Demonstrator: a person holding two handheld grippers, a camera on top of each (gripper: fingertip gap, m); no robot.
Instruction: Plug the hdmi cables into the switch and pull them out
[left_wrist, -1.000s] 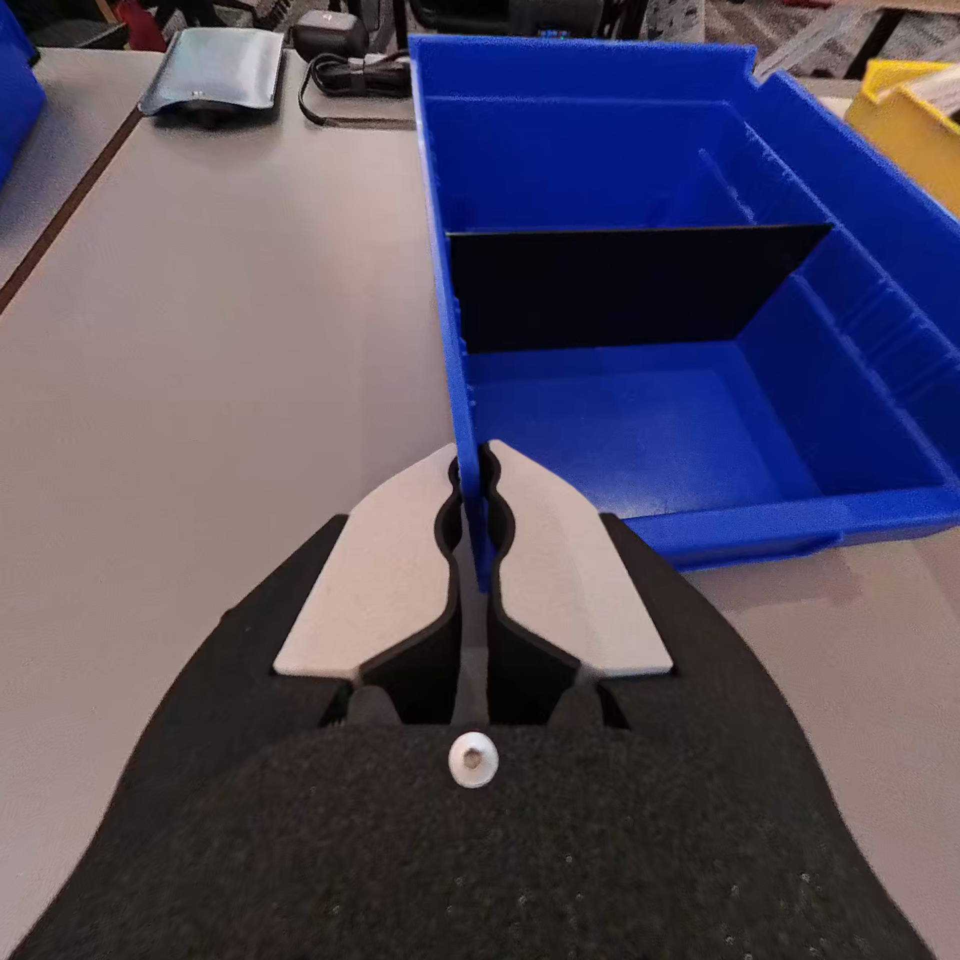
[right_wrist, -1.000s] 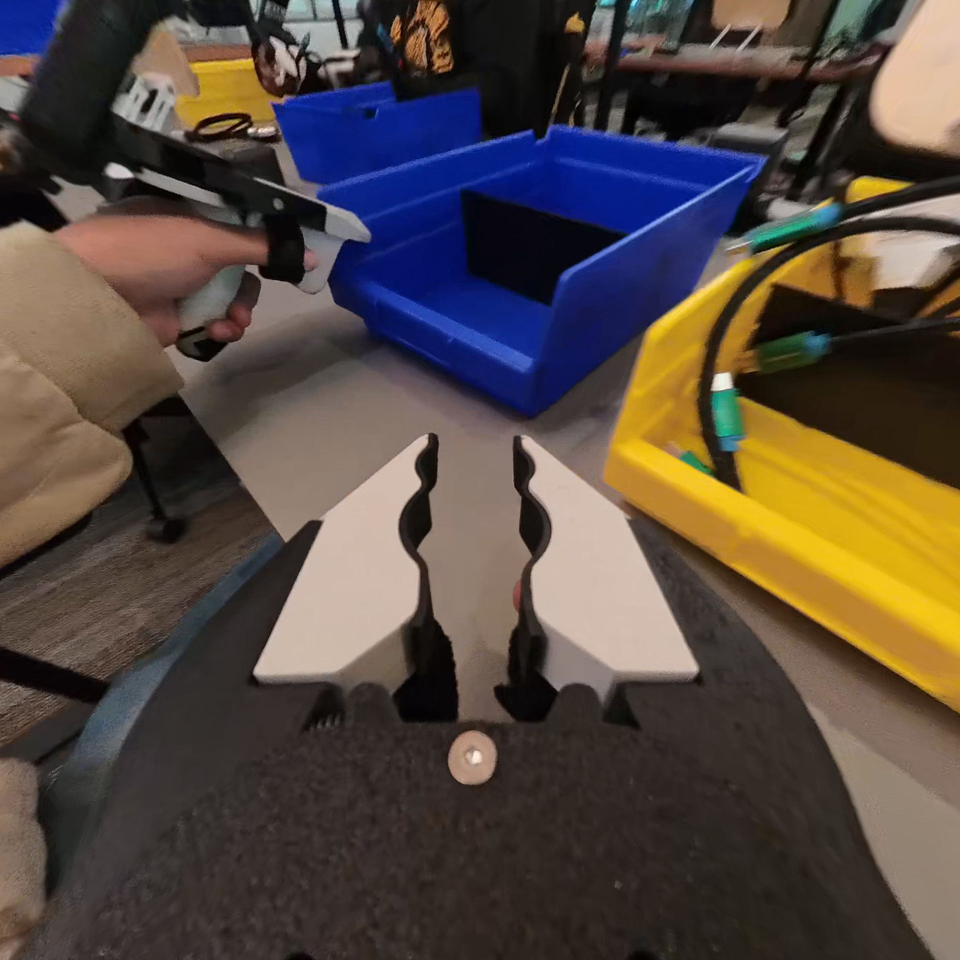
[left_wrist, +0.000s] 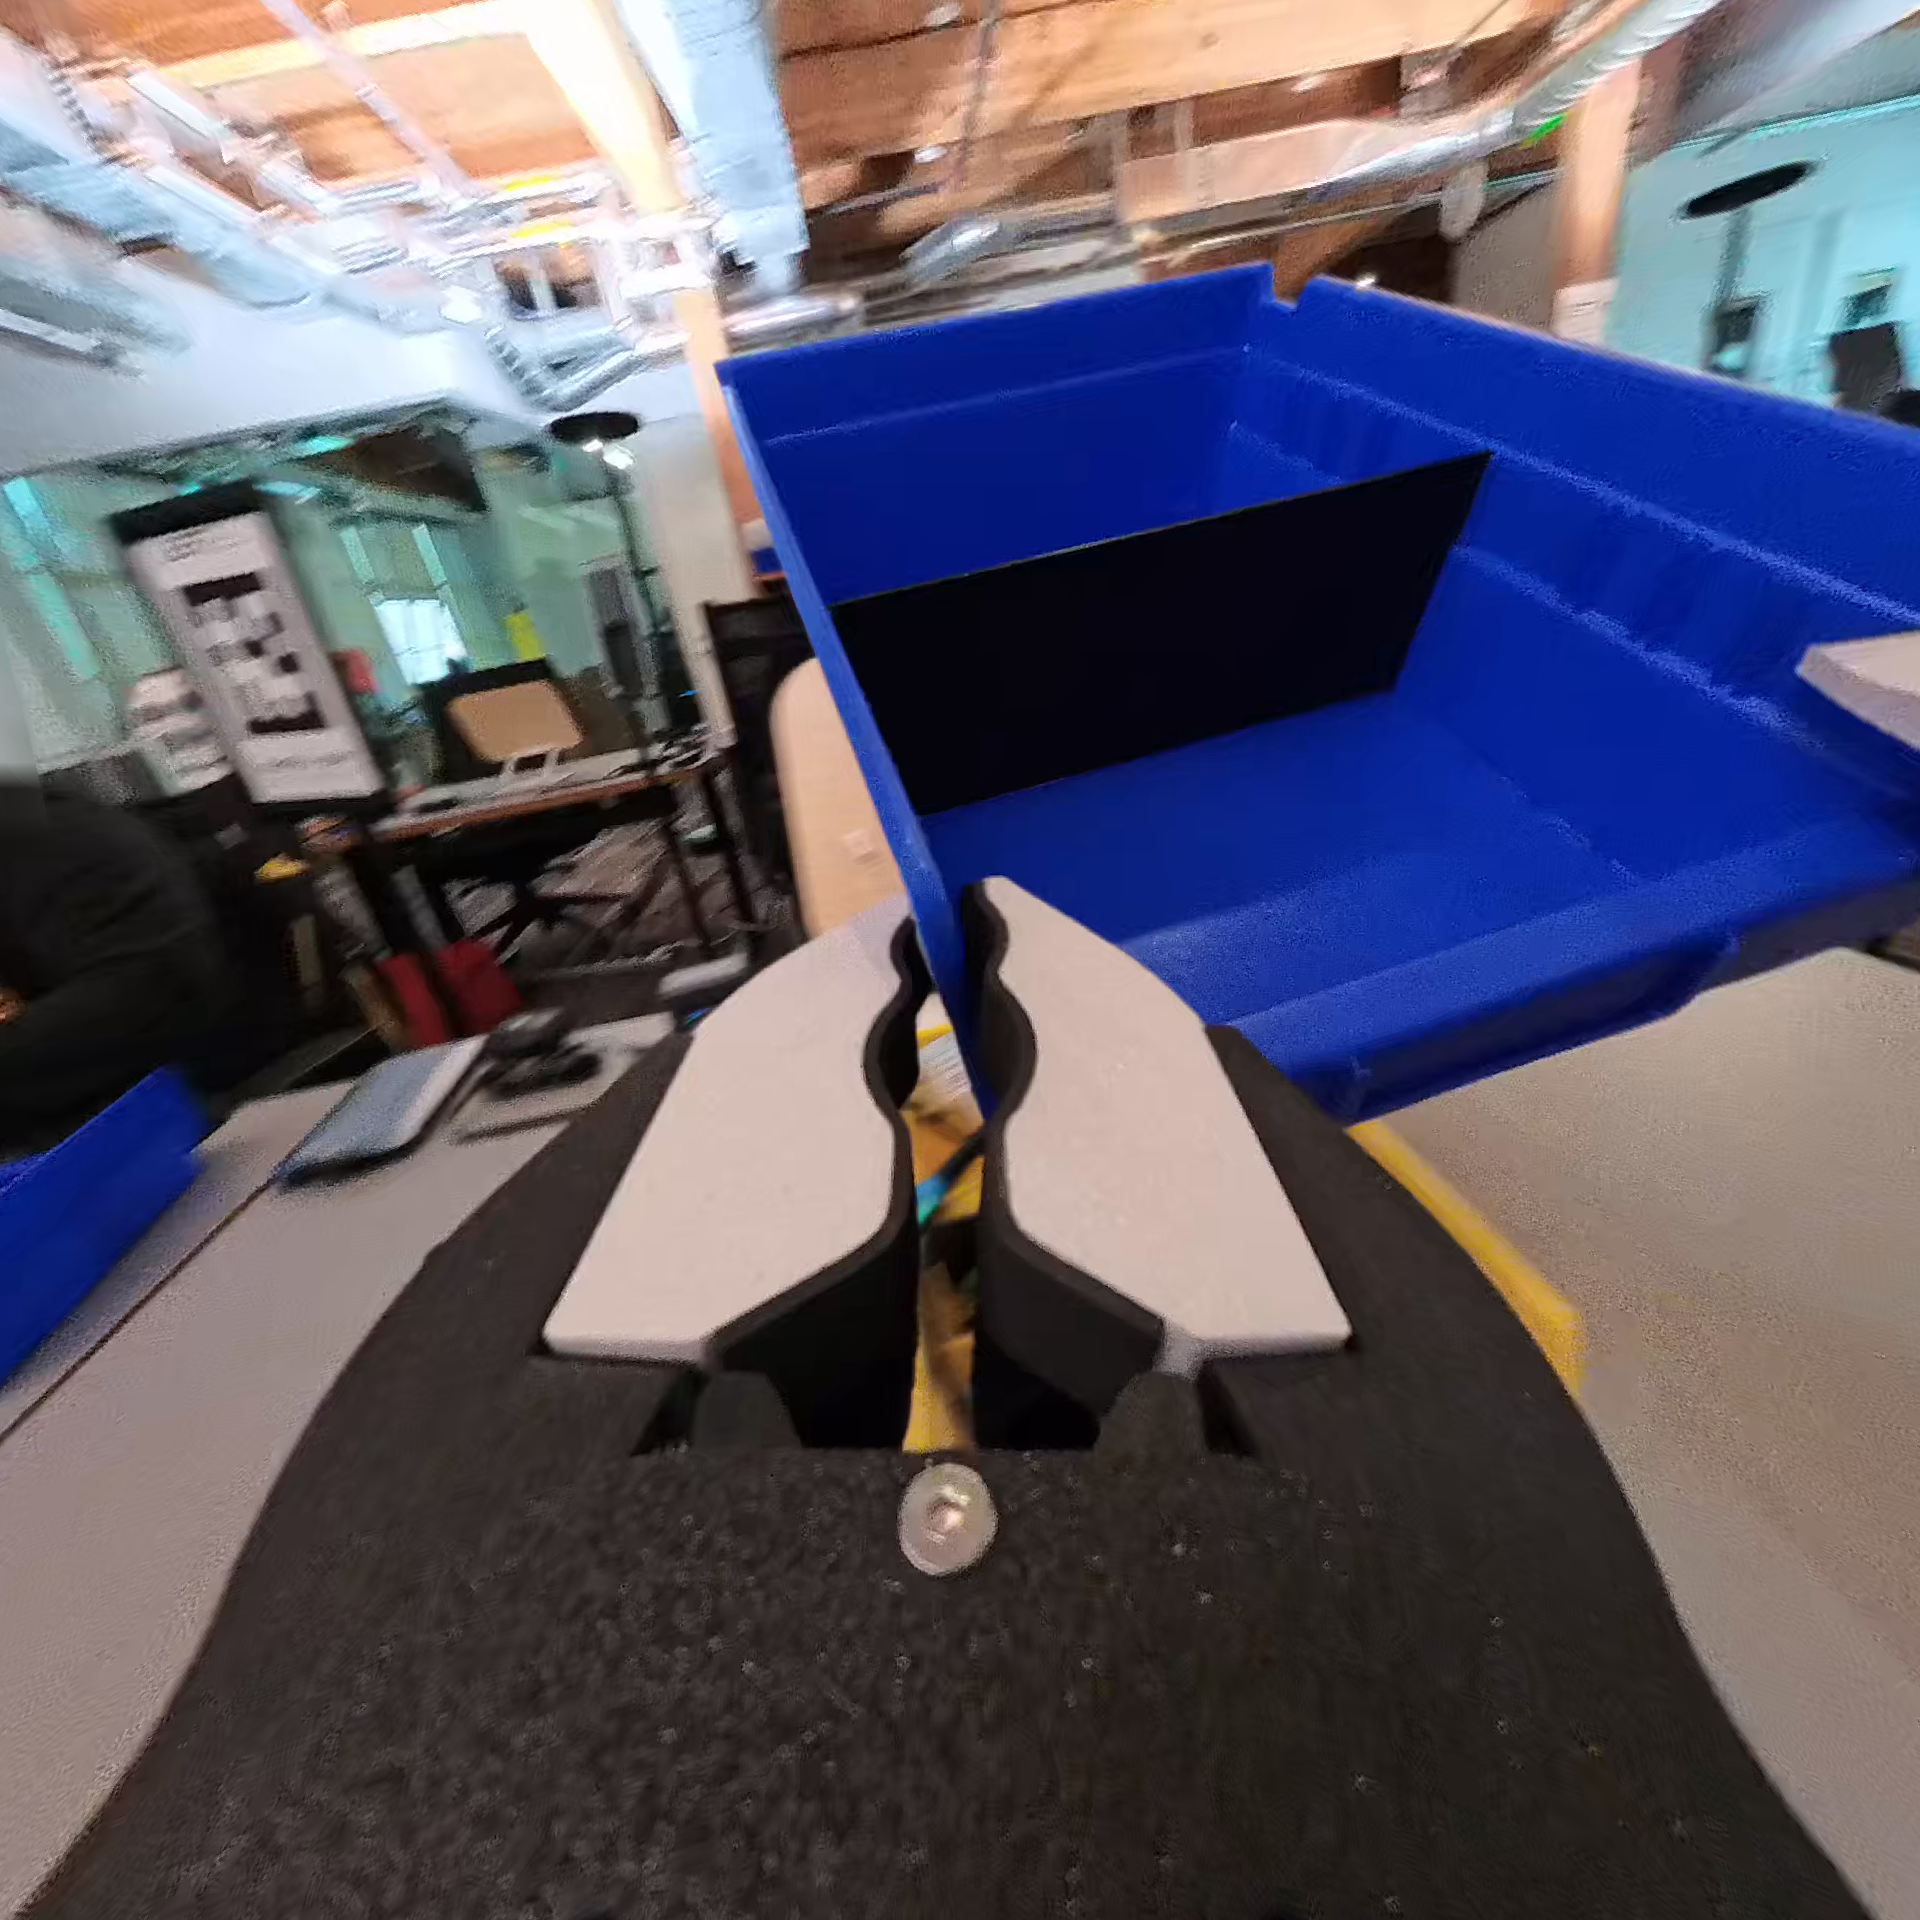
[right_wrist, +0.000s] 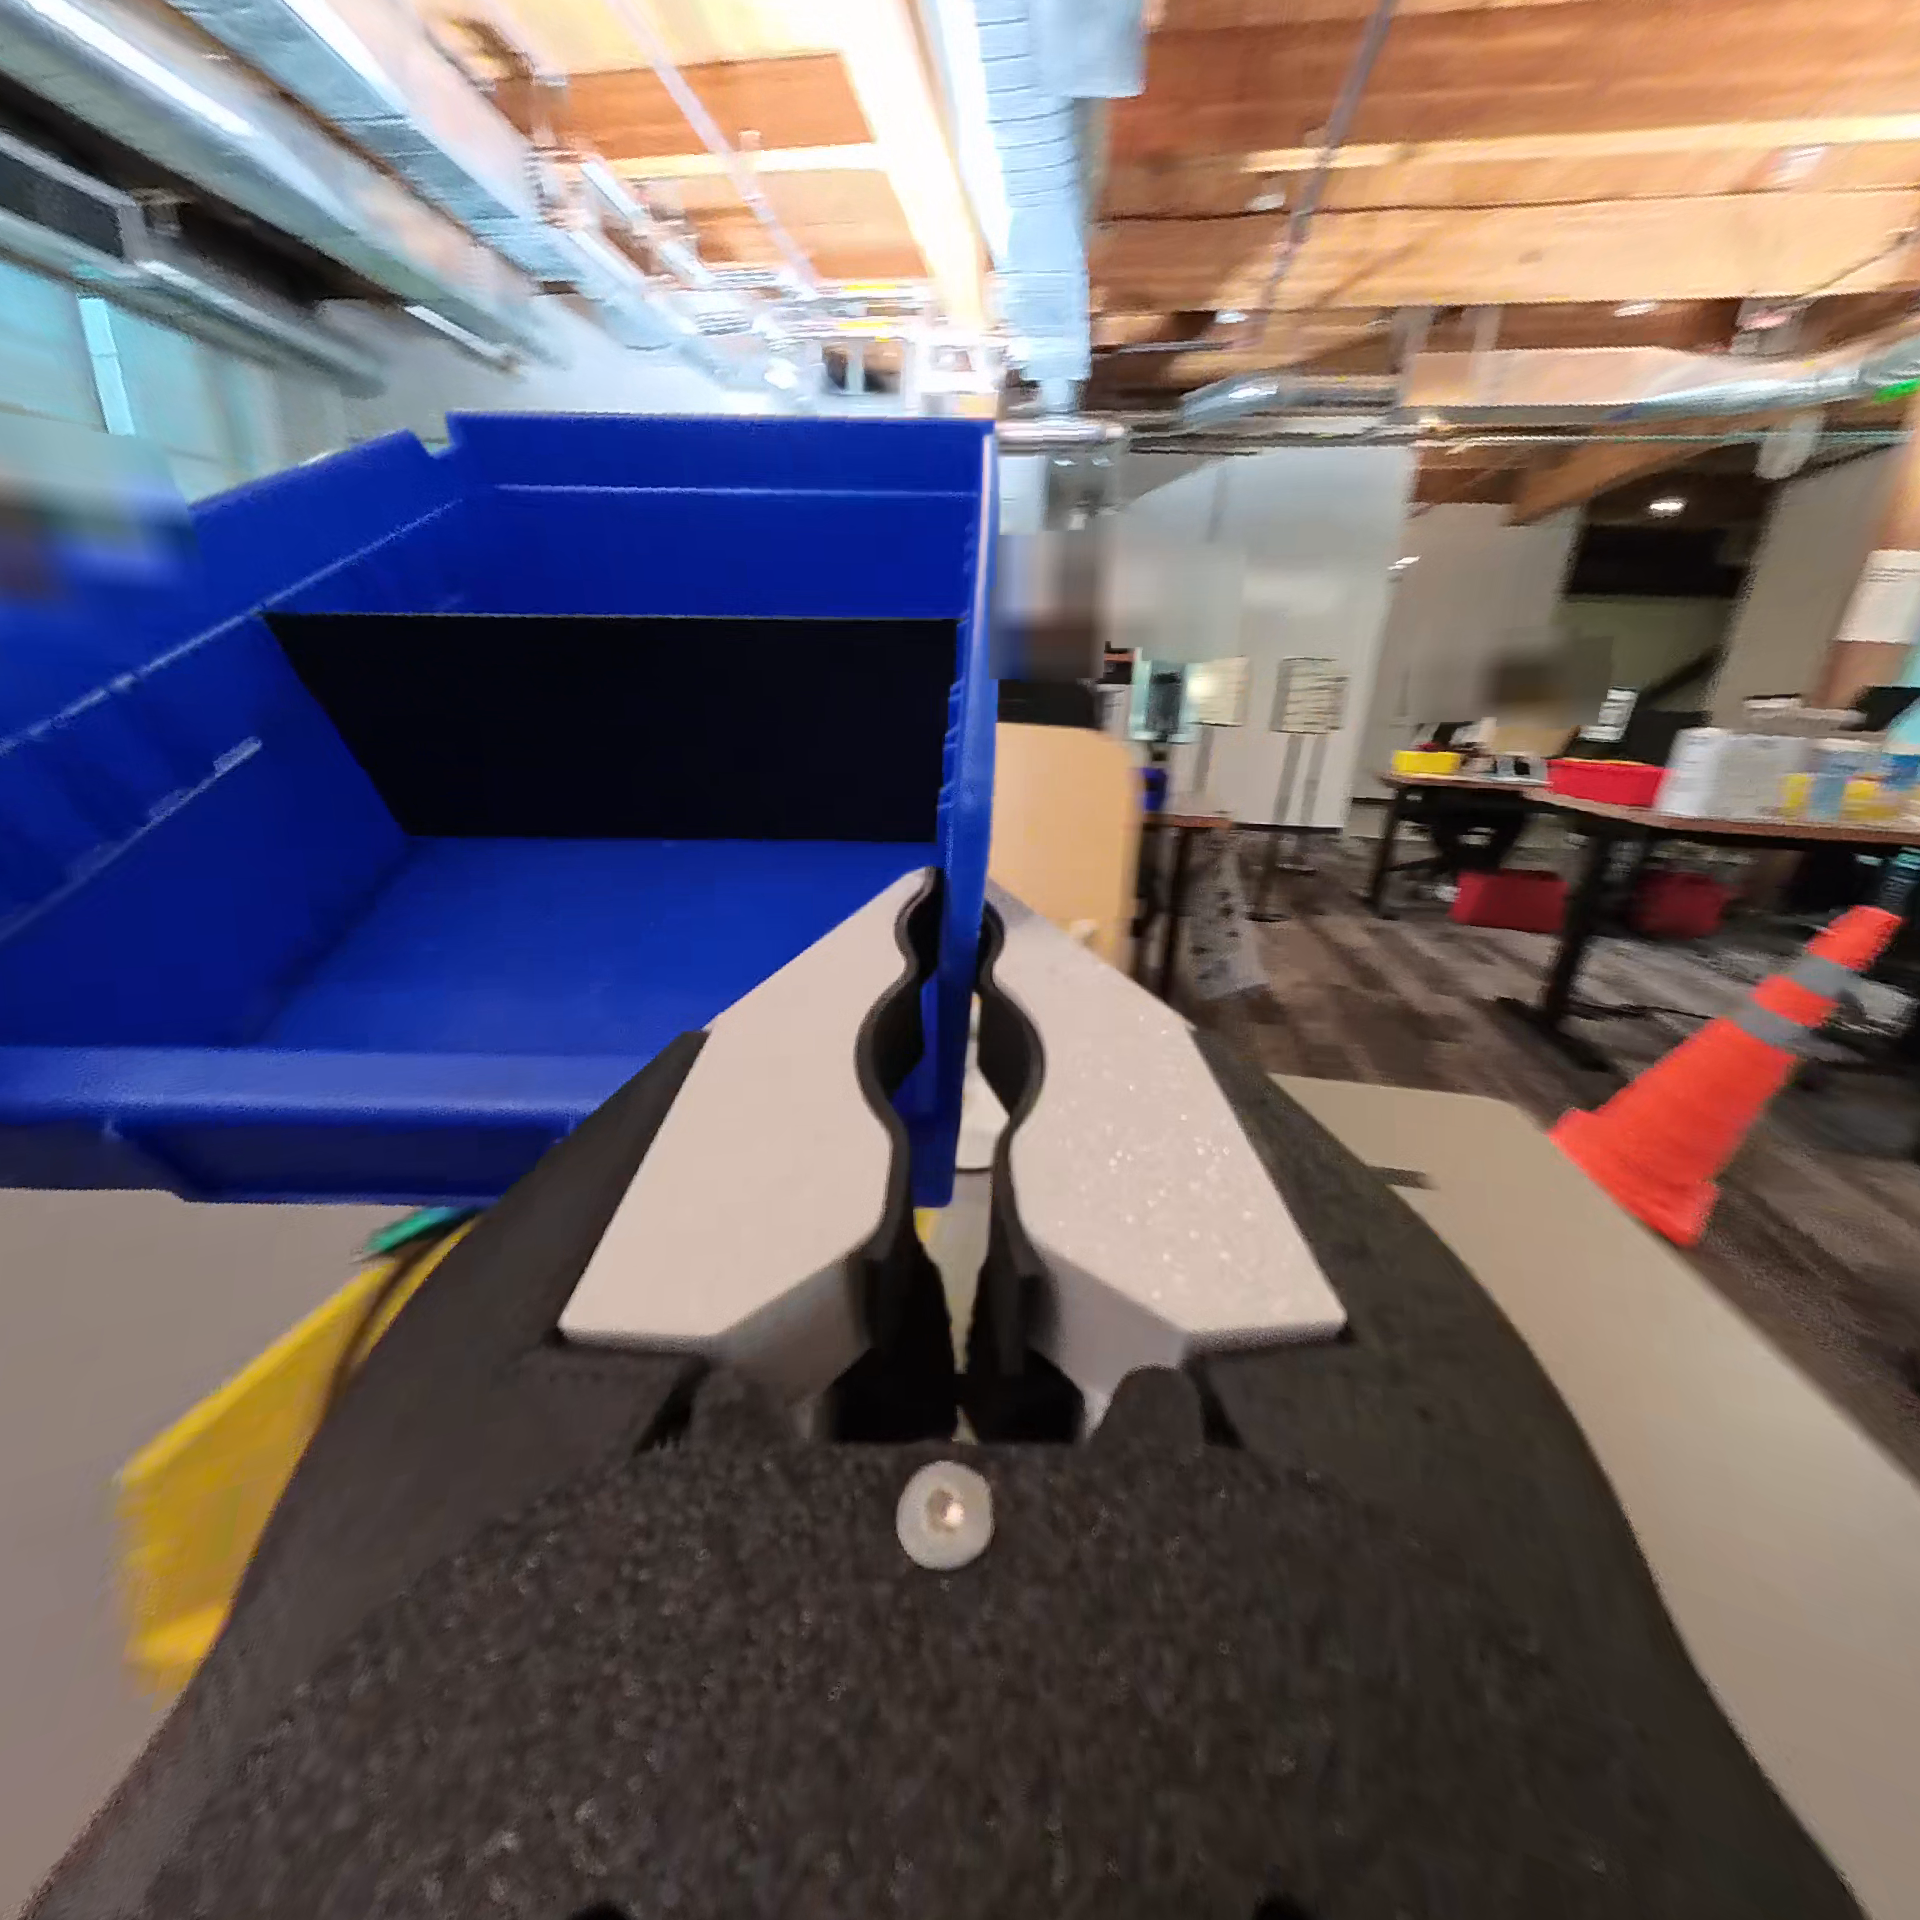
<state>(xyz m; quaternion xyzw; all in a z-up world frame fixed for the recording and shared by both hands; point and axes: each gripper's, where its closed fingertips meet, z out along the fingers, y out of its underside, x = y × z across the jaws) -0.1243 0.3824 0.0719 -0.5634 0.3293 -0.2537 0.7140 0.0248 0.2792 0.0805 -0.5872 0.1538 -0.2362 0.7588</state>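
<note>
An empty blue bin (left_wrist: 1299, 862) with a black divider (left_wrist: 1122, 665) hangs tilted above the table. My left gripper (left_wrist: 940, 904) is shut on its left wall. My right gripper (right_wrist: 961, 894) is shut on the right wall of the bin (right_wrist: 520, 935); one of its fingers shows at the right edge of the left wrist view (left_wrist: 1870, 686). A yellow bin (right_wrist: 239, 1455) lies under the blue one. A green-ended cable (right_wrist: 405, 1231) pokes out of it. A dark cable (left_wrist: 951, 1153) shows through my left jaws. No switch is in view.
The grey table (left_wrist: 1714, 1299) lies below. Another blue bin (left_wrist: 83, 1195) and a dark flat pouch (left_wrist: 384, 1112) are at the left. An orange cone (right_wrist: 1714, 1070) stands on the floor past the table's right edge. Desks stand farther back. The tips of one gripper are about 20 cm away from the tips of the other.
The blue bin has come up off the table and sits over the yellow bin. My right gripper, open and apart before, has shut on the bin's right wall. Both views now tilt upward.
</note>
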